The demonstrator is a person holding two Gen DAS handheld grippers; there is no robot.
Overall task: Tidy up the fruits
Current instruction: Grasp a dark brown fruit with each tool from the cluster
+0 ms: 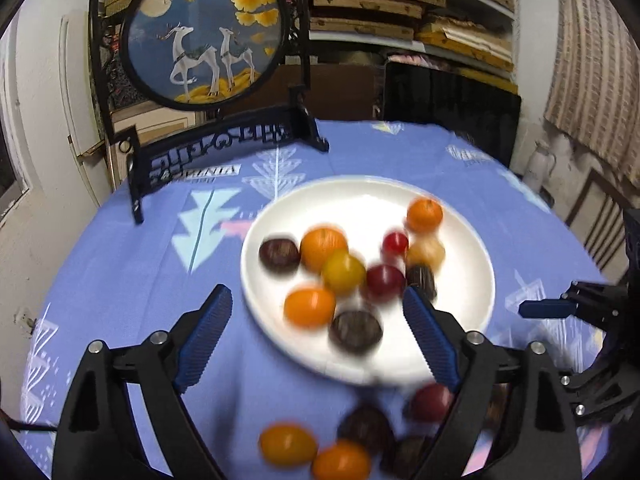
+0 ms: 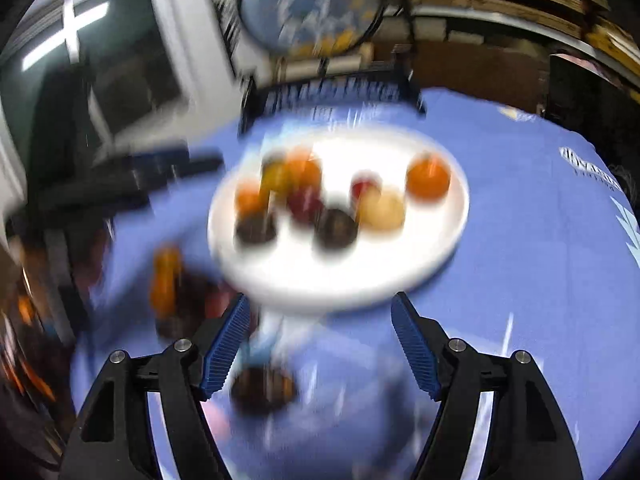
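A white plate (image 1: 360, 200) sits on the blue tablecloth and holds several small fruits: orange, yellow, red, dark brown and one pale. More fruits lie on the cloth in front of it, among them an orange one (image 1: 287, 444), a dark one (image 1: 366, 424) and a red one (image 1: 432, 402). My left gripper (image 1: 318, 294) hovers open over the plate's near rim, its pads pressing on nothing. In the blurred right wrist view my right gripper (image 2: 320, 300) stands open just short of the plate (image 2: 340, 276). A dark fruit (image 2: 262, 394) lies on the cloth under its left finger. One right finger (image 1: 544, 308) shows in the left wrist view.
A round deer-painted screen (image 1: 204, 32) on a black stand rises at the table's back left. Shelves of stacked boards (image 1: 400, 12) fill the wall behind. A white jug (image 1: 540, 164) and a chair (image 1: 600, 220) stand beyond the right edge.
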